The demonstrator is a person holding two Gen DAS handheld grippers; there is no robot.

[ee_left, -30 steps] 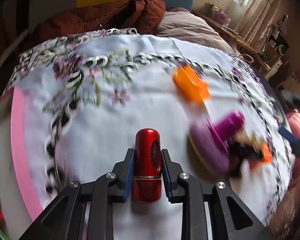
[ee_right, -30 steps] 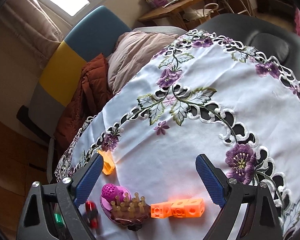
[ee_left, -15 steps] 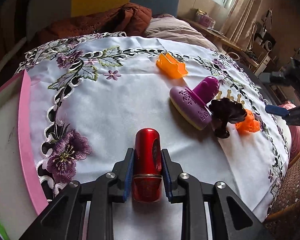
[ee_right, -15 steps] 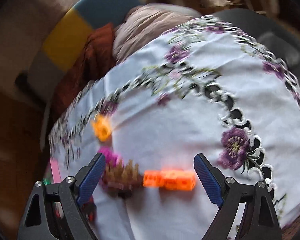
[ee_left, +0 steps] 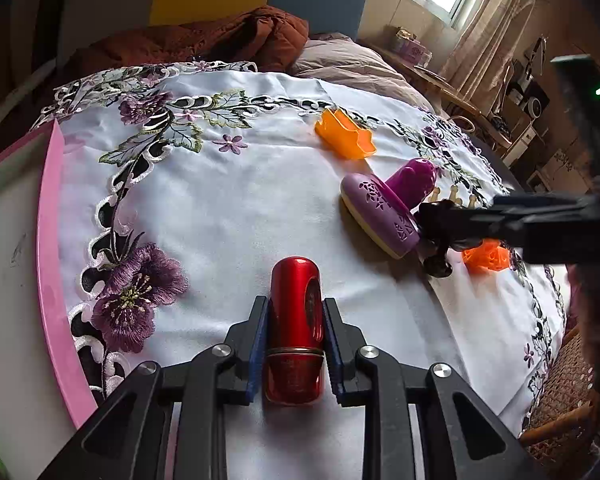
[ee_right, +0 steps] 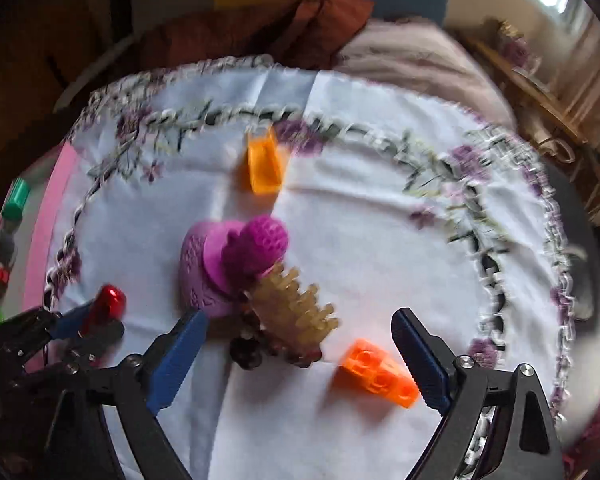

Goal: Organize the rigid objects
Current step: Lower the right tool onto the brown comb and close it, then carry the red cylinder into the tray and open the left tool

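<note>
l grip (ee_left: 295, 354) clamps red tube (ee_left: 296, 320); r grip (ee_right: 300, 356) wide.

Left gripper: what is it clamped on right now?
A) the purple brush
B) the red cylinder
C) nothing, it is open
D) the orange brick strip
B: in the left wrist view the left gripper has both blue pads pressed against the sides of the red cylinder, while the purple brush and the orange brick strip lie apart on the cloth.

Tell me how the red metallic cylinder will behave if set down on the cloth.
The red metallic cylinder looks rigid and glossy, so probably slippery. Its round body would likely roll if laid sideways. The left hand-held gripper clamps its lower half.
</note>
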